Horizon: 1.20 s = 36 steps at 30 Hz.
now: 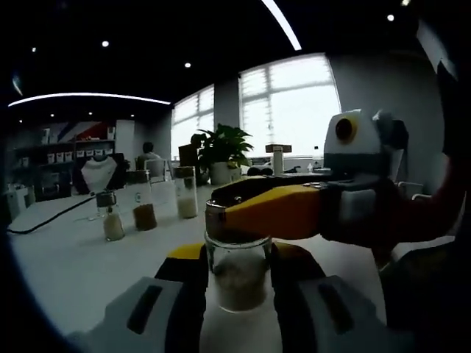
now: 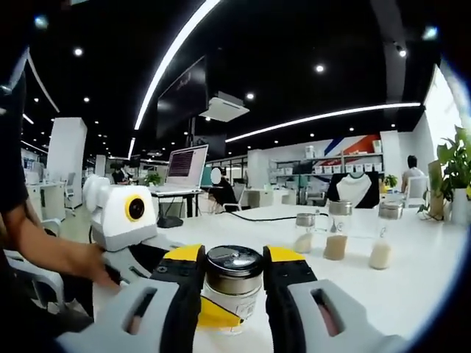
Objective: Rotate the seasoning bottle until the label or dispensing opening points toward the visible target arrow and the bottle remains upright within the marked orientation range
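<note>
Both grippers meet at one seasoning bottle [image 1: 237,272], which stands upright on the white table [image 1: 66,272] close in front of the person. From the left gripper view, the left gripper [image 1: 237,283] has its two jaws pressed on the glass body of the bottle, one at each side, so it is clamped on the lower part. The right gripper [image 1: 246,215] comes into this view from the right side, and its yellow jaws close around the metal cap. In the right gripper view, the right gripper [image 2: 233,276] holds the silver cap [image 2: 234,263] between its two jaws, and the cap has a flat shiny top. The left gripper [image 2: 213,312] shows in this view below the cap, with its yellow jaw touching the glass. A hand [image 2: 81,261] of the person is on the handle of the left gripper. Inside the bottle I see a pale grey powder. Further on the table stand three small jars [image 2: 336,237] in a row, well apart from the held bottle; their contents are pale, brown and white. One black cable [image 2: 257,217] lies across the table behind them. One green plant [image 1: 221,147] stands near the window [image 1: 291,103]. One open laptop [image 2: 184,168] is on a desk at the back.
</note>
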### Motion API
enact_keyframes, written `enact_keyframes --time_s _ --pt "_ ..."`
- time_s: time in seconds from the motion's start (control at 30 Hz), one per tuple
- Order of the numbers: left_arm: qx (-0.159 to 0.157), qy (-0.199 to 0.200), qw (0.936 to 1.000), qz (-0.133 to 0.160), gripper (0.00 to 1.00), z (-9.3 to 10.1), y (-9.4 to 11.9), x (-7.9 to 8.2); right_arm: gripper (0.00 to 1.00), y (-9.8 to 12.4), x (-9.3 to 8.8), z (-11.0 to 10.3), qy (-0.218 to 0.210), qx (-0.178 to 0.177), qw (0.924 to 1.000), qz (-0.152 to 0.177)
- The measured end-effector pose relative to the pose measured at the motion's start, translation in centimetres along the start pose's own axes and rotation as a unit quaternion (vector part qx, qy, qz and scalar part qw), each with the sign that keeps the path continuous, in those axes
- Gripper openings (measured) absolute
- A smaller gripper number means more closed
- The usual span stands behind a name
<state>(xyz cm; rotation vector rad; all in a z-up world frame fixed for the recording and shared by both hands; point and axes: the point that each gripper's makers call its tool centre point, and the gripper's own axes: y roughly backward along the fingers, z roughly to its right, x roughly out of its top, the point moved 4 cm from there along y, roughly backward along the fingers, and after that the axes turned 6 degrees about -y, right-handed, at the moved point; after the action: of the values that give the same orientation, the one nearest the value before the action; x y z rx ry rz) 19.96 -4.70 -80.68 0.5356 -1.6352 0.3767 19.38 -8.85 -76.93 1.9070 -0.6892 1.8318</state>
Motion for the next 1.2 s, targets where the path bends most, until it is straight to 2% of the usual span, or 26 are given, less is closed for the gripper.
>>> enact_keyframes --time_s 0.17,0.3,0.47,0.57,0.77,0.83,1.0,1.2 --pt "-0.039 -0.005 0.9991 0.013 0.35 0.2 0.4 0.3 0.3 0.0 0.3 -0.3 0.008 0.03 0.9995 0.008" --pt "-0.062 -0.009 0.998 -0.001 0.35 0.3 0.4 -0.3 0.3 -0.2 -0.5 -0.4 -0.015 0.047 0.9988 -0.004" --pt "-0.062 -0.011 0.9979 -0.013 0.35 0.4 0.3 -0.7 0.3 -0.3 -0.9 -0.5 -0.01 0.039 0.9991 -0.013" --pt "-0.021 -0.038 0.9989 -0.019 0.35 -0.1 -0.1 -0.5 0.29 -0.6 -0.8 -0.2 0.024 0.002 0.9996 -0.015" --pt "0.042 -0.057 0.9972 -0.022 0.36 -0.4 -0.8 -0.1 0.29 -1.0 -0.3 1.0 -0.007 -0.065 0.9979 0.0" --pt "0.063 -0.052 0.9964 -0.024 0.36 -0.6 -1.1 -0.3 0.29 -1.3 -0.3 1.0 -0.001 -0.075 0.9972 -0.001" --pt "0.076 -0.052 0.9951 -0.036 0.37 -0.7 -1.2 -0.8 0.29 -1.4 -0.7 1.2 -0.006 -0.083 0.9964 -0.011" --pt "0.059 -0.024 0.9972 -0.039 0.36 -0.9 -1.0 -1.1 0.3 -1.4 -1.0 0.9 -0.002 -0.073 0.9972 -0.016"
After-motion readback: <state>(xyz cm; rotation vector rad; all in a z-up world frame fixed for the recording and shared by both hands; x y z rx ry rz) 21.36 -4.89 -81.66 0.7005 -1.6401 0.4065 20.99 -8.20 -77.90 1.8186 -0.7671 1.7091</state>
